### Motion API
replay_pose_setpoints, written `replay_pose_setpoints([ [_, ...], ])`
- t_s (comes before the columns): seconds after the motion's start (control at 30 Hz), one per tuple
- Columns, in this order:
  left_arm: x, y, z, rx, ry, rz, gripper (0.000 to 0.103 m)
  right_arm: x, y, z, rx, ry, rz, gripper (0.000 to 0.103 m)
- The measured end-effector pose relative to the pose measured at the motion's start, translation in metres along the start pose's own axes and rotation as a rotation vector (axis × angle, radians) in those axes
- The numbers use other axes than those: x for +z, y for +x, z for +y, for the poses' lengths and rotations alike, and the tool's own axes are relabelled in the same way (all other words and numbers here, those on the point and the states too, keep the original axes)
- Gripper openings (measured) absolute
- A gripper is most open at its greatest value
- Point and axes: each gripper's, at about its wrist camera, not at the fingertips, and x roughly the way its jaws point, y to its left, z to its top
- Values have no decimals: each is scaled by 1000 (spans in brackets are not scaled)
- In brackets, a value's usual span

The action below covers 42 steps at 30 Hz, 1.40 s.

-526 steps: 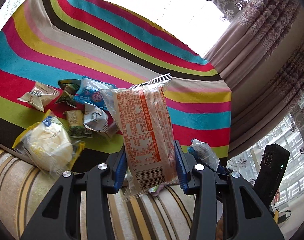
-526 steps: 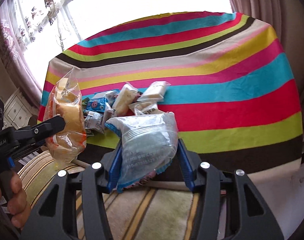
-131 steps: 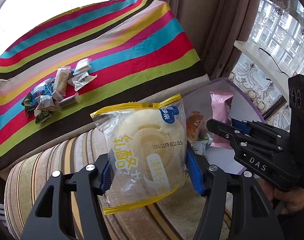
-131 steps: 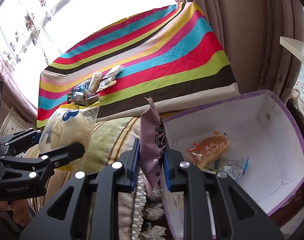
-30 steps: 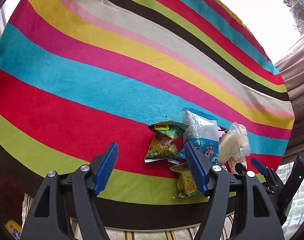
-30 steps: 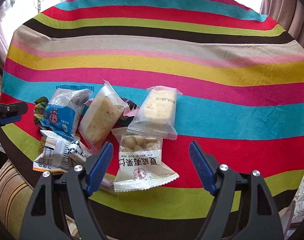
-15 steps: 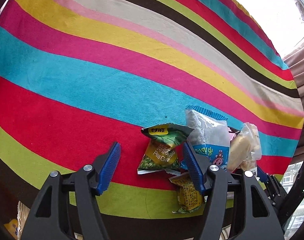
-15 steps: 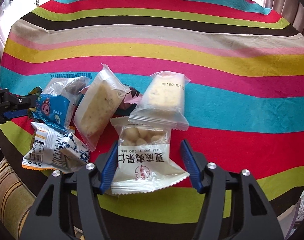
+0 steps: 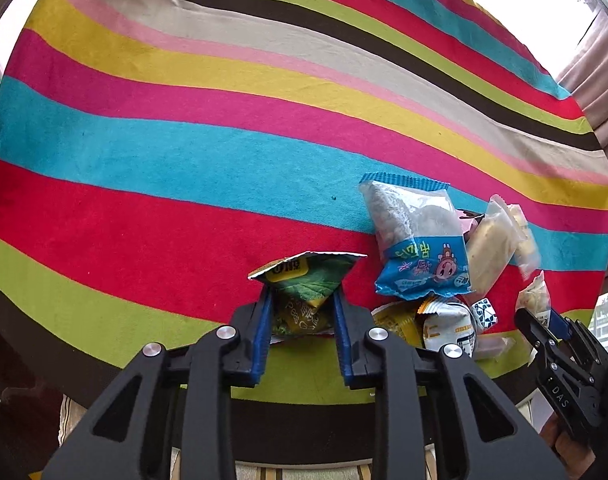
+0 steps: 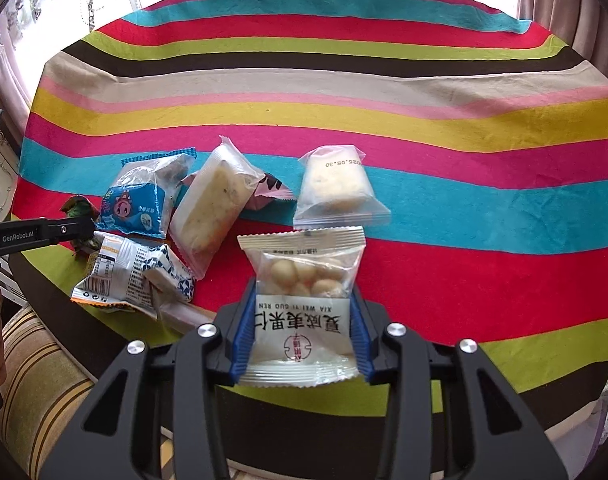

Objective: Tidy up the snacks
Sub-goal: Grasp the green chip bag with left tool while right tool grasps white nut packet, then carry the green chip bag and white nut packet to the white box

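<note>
On the striped cloth (image 9: 144, 160), my left gripper (image 9: 302, 296) is shut on a green pea snack packet (image 9: 304, 276), whose top flap sticks out above the blue pads. In the right wrist view the left gripper (image 10: 76, 229) shows from the side at the left edge, with the green packet (image 10: 80, 206) at its tip. My right gripper (image 10: 302, 292) is closing on a clear nut packet (image 10: 304, 268) with a white label; the pads touch both of its sides. The right gripper (image 9: 543, 326) shows at the far right of the left wrist view.
Other snacks lie bunched between the two grippers: a blue cartoon packet (image 10: 136, 204), a clear-wrapped cake bar (image 10: 216, 204), a small pink packet (image 10: 272, 190), a clear pastry pack (image 10: 335, 180) and a white-and-blue packet (image 10: 132, 276). A striped cushion (image 10: 36, 380) lies below the cloth's near edge.
Both grippers have narrowed from wide open. The left has closed onto the green pea packet. The right has moved forward over the nut packet and closed in on its sides.
</note>
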Motion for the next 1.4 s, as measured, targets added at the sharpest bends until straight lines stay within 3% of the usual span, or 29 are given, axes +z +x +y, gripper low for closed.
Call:
replay_pose_setpoints([
  [0.33, -20, -33, 31, -27, -52, -67, 25, -18, -25, -7, 26, 13, -32, 41],
  [0.6, -46, -59, 18, -57, -43, -123, 25, -42, -49, -15, -1, 24, -54, 41],
  [0.97, -92, -80, -38, -175, -7, -143, 25, -76, -89, -21, -37, 33, -102, 41],
  [1.4, -127, -76, -114, -234, 130, -92, 25, -119, -112, -55, -18, 106, -103, 41],
])
